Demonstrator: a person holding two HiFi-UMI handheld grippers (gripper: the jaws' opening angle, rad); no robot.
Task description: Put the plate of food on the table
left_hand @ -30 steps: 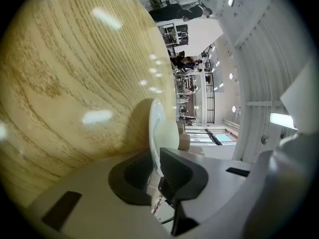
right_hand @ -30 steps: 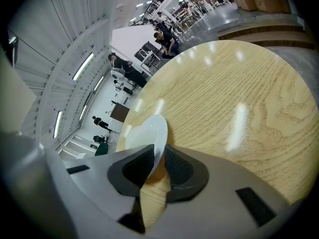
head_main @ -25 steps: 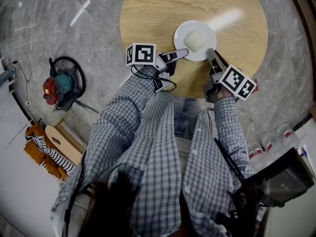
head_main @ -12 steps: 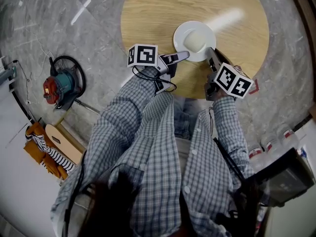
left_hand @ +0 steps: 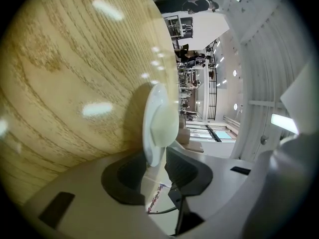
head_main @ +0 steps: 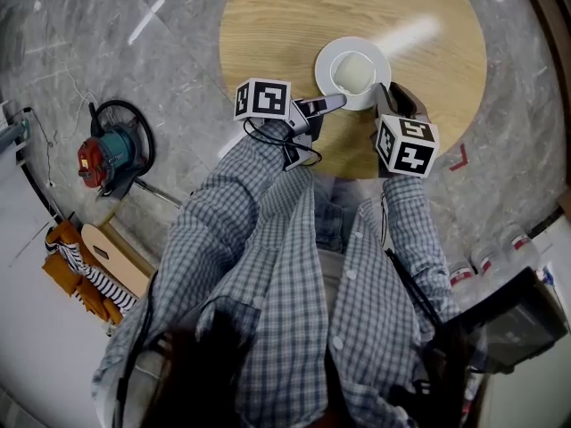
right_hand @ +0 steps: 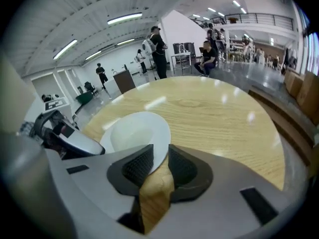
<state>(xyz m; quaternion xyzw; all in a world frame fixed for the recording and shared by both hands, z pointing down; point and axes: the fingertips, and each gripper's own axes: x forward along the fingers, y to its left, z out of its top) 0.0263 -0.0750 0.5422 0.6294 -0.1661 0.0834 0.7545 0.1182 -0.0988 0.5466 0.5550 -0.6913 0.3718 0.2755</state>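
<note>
**PLATE DOWN NEAR TABLE EDGE, ONE JAW PAIR ON ITS RIM**

Noted round wooden table [head_main: 268, 25] across upper centre of head view. Found white plate [head_main: 326, 59] set on it, as near as can be judged, right of centre and close to the table's lower edge in frame. Could not confirm full contact of the base from any view.

Judged plate stiff, light, glazed and therefore slippery, and breakable if dropped or knocked. Recommend taking hold only at the thin outer rim, on opposite sides, with pads squarely above and below (never over the food). Being round, shows no long axis. Lies flat, face up, and appears edge-on in the left gripper view.

Logged left gripper [head_main: 335, 102] at the plate's lower-left rim, clamped onto that rim with one pad [left_hand: 185, 169] over it and the other under. Logged right gripper [head_main: 385, 92] at the lower-right rim, jaws parted by a narrow gap with bare wood showing through. Placed the rim just at its tips, apparently not clamped.

Recorded pale mound of food [head_main: 354, 72] at the plate's centre. Could not identify it. Judged it loose by the look of it and likely to slide if tipped.
</note>
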